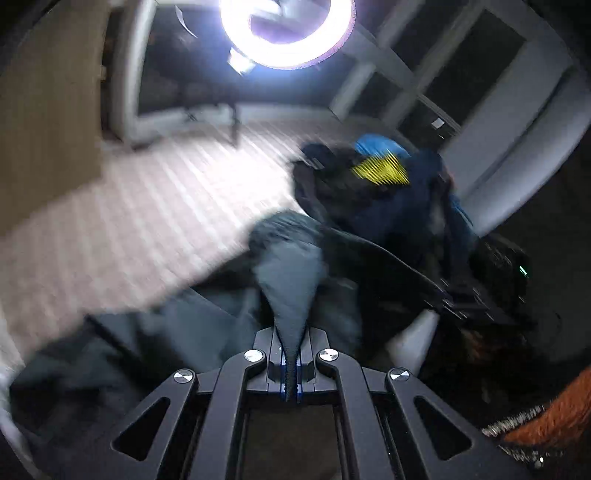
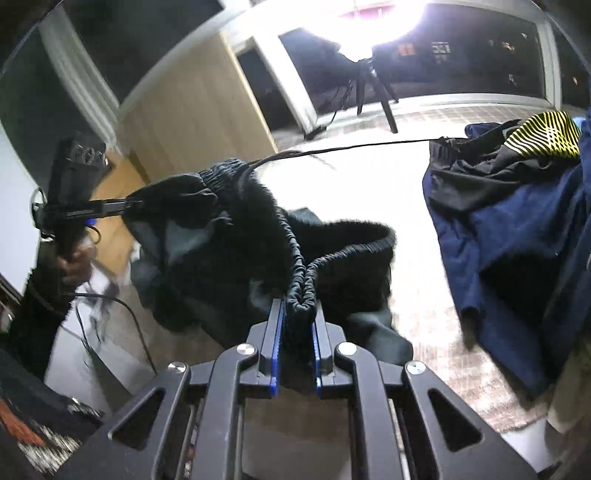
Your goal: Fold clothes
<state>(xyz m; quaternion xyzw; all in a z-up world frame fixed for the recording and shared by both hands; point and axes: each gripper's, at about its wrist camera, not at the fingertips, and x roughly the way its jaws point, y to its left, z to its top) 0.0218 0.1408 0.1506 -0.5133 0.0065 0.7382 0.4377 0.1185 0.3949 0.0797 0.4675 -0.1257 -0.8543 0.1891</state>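
A pair of dark shorts (image 2: 229,236) with a gathered elastic waistband hangs stretched between both grippers above a pale bed surface (image 2: 369,173). My right gripper (image 2: 298,314) is shut on the bunched waistband. In the right wrist view the left gripper (image 2: 129,206) is at the left, held by a hand (image 2: 75,266), and grips the other end of the waistband. In the left wrist view my left gripper (image 1: 291,354) is shut on a grey-blue fold of the same shorts (image 1: 288,280). That view is motion-blurred.
A pile of clothes, navy, black and yellow-striped (image 2: 517,206), lies on the bed to the right; the same clothes pile (image 1: 380,184) shows in the left wrist view. A bright ring light (image 1: 288,29) on a tripod (image 2: 373,92) stands beyond. A wooden panel (image 2: 199,110) is at the left.
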